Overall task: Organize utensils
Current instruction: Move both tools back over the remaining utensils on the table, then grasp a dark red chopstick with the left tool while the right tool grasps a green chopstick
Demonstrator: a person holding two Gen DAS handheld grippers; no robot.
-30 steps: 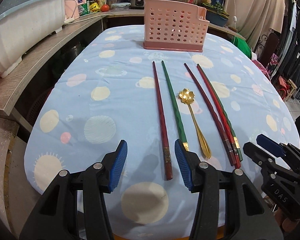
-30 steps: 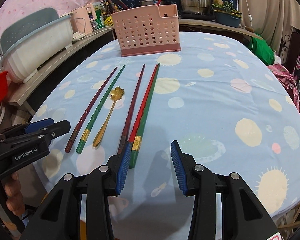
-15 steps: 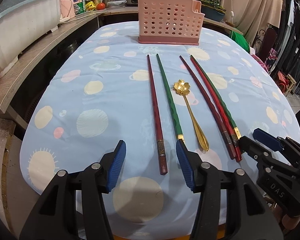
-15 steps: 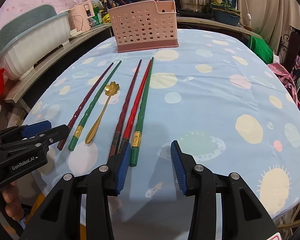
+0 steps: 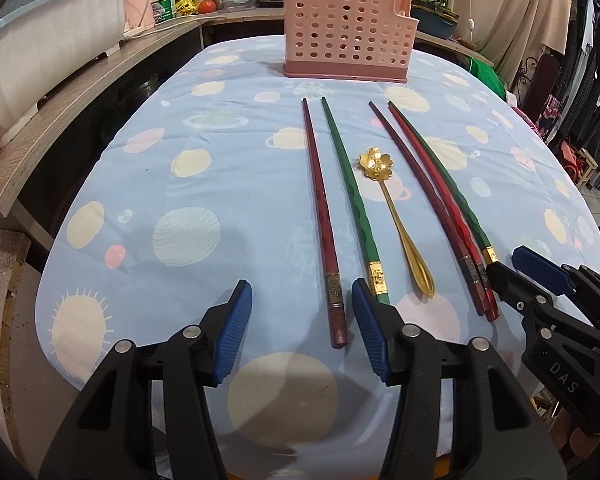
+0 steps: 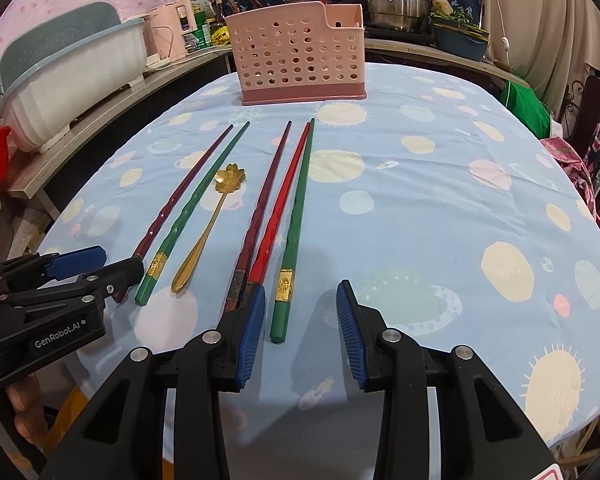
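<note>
Five chopsticks and gold spoon [image 5: 396, 216] lie side by side on blue cloth [image 5: 204, 208], tips pointing toward pink basket [image 5: 346, 36] at table's far end. Left to right: dark red chopstick [image 5: 320, 216], green chopstick [image 5: 350, 196], spoon with flower bowl, then dark red, red and green trio packed close [image 6: 278, 208]. Left gripper [image 5: 302, 328] spread wide, low over near ends of first pair, gripping nothing. Right gripper [image 6: 302, 332] spread wide, over near end of trio's green chopstick [image 6: 296, 220], gripping nothing.
</note>
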